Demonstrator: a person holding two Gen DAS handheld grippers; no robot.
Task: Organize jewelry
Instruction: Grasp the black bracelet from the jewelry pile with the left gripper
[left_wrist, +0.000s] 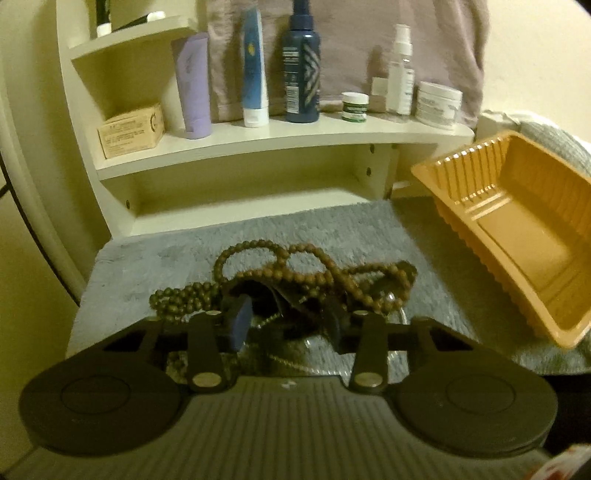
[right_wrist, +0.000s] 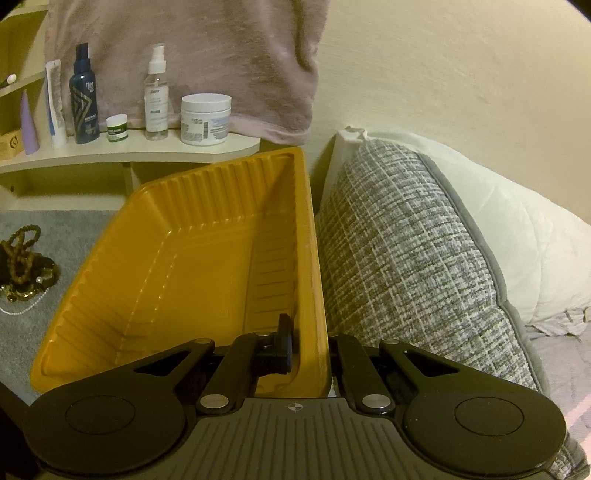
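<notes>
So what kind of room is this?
Probably a bedroom: a pillow lies against the wall, and the white shelf holds toiletries such as a spray bottle and cream jar.

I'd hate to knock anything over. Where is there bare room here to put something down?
The orange tray has nothing in it. Grey mat lies bare between the bead tangle and the white shelf unit, and also between the tangle and the tray. The shelf top is crowded with bottles and jars.
</notes>
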